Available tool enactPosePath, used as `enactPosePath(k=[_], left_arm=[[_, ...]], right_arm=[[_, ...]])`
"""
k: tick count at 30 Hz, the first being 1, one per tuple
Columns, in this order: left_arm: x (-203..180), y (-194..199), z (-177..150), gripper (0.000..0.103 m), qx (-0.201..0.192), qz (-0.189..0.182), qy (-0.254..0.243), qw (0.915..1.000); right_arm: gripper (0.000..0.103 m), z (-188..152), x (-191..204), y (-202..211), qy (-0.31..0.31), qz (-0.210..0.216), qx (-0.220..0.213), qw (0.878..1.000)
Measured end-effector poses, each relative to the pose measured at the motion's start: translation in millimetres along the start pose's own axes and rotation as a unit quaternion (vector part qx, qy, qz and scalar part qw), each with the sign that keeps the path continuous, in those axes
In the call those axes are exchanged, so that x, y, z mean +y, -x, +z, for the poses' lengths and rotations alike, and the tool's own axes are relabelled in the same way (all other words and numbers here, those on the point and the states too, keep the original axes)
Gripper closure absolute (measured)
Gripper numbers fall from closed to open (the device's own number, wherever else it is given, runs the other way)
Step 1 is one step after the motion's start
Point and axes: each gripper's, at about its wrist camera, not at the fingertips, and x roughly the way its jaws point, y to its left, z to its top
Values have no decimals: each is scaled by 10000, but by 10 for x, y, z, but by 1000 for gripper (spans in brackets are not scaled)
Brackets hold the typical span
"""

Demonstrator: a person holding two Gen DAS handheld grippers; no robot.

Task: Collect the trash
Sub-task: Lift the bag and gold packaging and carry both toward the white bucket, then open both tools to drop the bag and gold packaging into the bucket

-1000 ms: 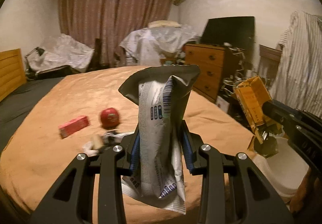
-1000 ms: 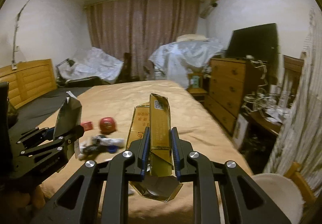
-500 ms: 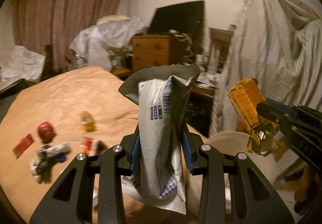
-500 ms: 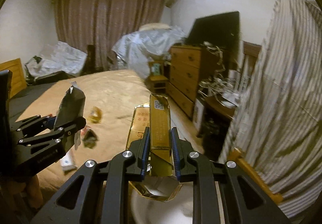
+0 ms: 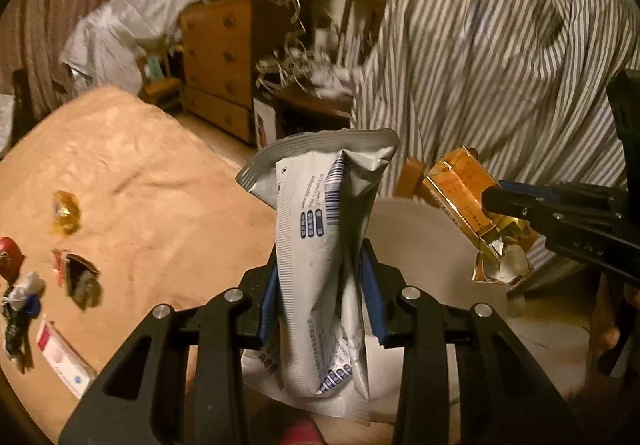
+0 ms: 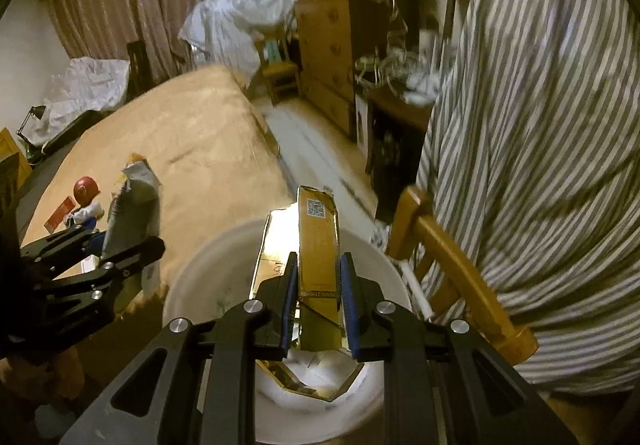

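Left wrist view: the left gripper clamps a crumpled silver-and-white wrapper between its blue pads, the wrapper standing upright with its torn top flared above the fingers. Just behind it lies the rim of a white bin, and to the right the right gripper reaches in from the frame edge, pinching a flattened gold carton that hangs tilted over the bin's far side. On the tan bedspread at the left lie scattered scraps: a yellow wrapper, a red round piece and a pink-and-white packet. In the right wrist view the carton stands upright between narrow jaws closed tight on it, directly above the open mouth of the bin, with a wooden chair draped in striped cloth just beside the bin at the right.
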Motion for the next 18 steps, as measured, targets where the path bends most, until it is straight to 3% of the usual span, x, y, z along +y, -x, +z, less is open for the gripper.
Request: enactPosePath(k=[5,15,16,18], left_arm=[[-32,-204,-60,67,279,-92,-27,9996],[-48,-274,-36,67,325,-107,28,9994],[-45,-263,-42,65,314,-115,25,9994],[-64,-264,-50,51,299,-78,-21,9995]], right_arm=[[82,-32,-77,-190,-123,100,194,9997],[81,-117,192,-108,-89,95,152,9998],[81,-118,194,-110,-88,91,145,9998],[76,-121,175,-95,-123,57,118,9998]])
